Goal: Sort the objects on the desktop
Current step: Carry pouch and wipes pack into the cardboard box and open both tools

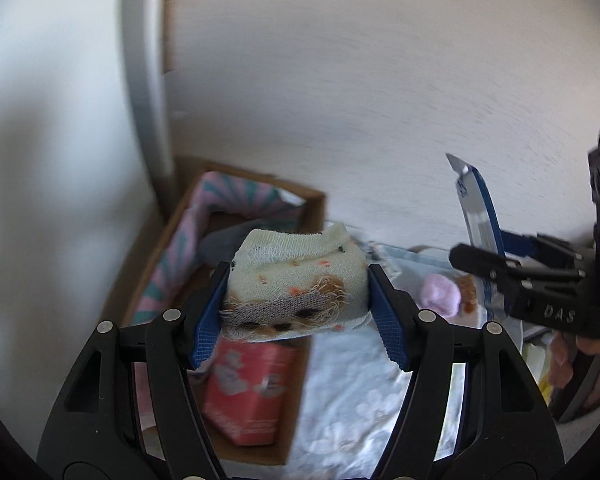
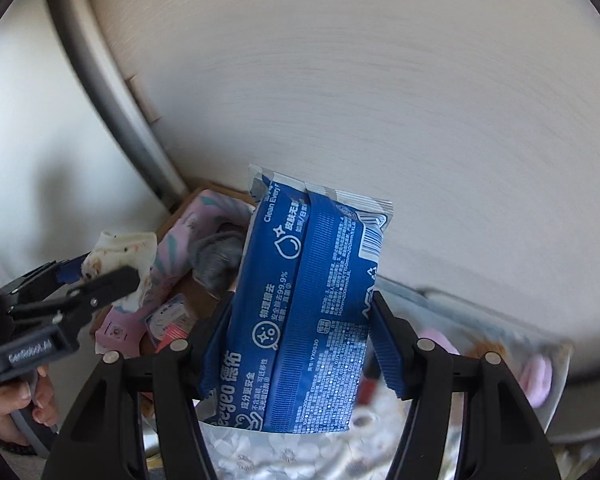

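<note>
Socks and packets are the things being sorted, and the cardboard box against the wall serves as the landmark. A pale knitted sock with orange specks and frayed threads is clamped between the blue pads of the left claw, held in the air just in front of the box and above its near end. Inside the box lie a pink-and-teal striped sock, a grey sock and a red-pink carton, the carton nearest the camera. The right claw is clenched on a blue wet-wipe packet, which stands upright between its pads, off to the right of the box; in the left wrist view the packet shows edge-on beside the other claw. Below both claws and right of the box lies a light floral cloth. On it, farther right of the box, a clear bag holds pink and brown pieces. A hand grips the left claw's handle. Beyond the box, the pale desk is blurred.
</note>
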A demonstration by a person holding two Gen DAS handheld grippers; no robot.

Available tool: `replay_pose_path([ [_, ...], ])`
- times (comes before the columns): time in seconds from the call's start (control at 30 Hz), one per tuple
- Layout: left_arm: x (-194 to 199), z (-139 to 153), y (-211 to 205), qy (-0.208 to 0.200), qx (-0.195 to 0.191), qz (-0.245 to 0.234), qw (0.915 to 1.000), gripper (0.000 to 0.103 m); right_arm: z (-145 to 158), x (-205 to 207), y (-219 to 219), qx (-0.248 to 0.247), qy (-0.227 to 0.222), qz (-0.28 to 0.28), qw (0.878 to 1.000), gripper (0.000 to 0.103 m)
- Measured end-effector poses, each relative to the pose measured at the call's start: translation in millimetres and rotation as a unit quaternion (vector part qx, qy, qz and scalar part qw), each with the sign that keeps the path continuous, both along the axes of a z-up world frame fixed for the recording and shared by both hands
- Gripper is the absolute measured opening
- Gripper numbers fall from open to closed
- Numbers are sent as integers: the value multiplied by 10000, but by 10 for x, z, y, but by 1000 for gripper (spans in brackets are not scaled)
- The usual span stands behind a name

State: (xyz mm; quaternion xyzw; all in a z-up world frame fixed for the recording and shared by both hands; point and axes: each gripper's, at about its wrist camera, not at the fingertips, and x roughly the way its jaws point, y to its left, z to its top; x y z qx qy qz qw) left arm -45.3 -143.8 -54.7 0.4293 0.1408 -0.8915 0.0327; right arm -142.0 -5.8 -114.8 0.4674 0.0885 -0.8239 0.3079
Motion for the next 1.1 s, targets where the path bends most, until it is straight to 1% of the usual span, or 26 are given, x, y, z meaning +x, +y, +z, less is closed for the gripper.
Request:
replay_pose_path([
  [0.07, 42, -24, -107, -58, -32, 90, 9999, 63, -23, -56, -232, 67, -69, 284, 9996, 59],
  [0.13, 90, -69, -224, -149, -53, 183, 9997, 63, -59, -105, -492, 237, -107, 582, 9980, 59],
  [0.3, 180, -257, -425, -432, -19, 368, 9984, 63, -180, -147, -1019, 544, -175, 1146, 9918, 59],
  [0.43, 226, -397, -485, -616, 14, 388, 9973, 63, -384, -139, -1441, 818, -249, 1548, 9842, 59],
  [0.5, 242, -466, -479, -702, -27, 369, 9968, 63, -520, -149, -1617, 854, -429, 1668, 9813, 59],
  [0.57, 246, -528, -470, -768, -43, 365, 9964, 63, -608, -155, -1729, 914, -528, 1714, 9795, 59],
  [0.73, 297, -682, -504, -942, -126, 448, 9945, 63, -748, -103, -1960, 1082, -593, 1888, 9742, 59],
  [0.87, 342, -744, -570, -1033, -74, 528, 9932, 64, -853, -69, -2067, 1215, -696, 2020, 9693, 59],
  [1.0, 338, -795, -599, -1128, -250, 523, 9919, 64, -982, -35, -2127, 1398, -757, 2093, 9648, 59],
  [1.1, 308, -861, -648, -1180, -181, 539, 9914, 64, -1047, -50, -2155, 1453, -829, 2073, 9639, 59],
])
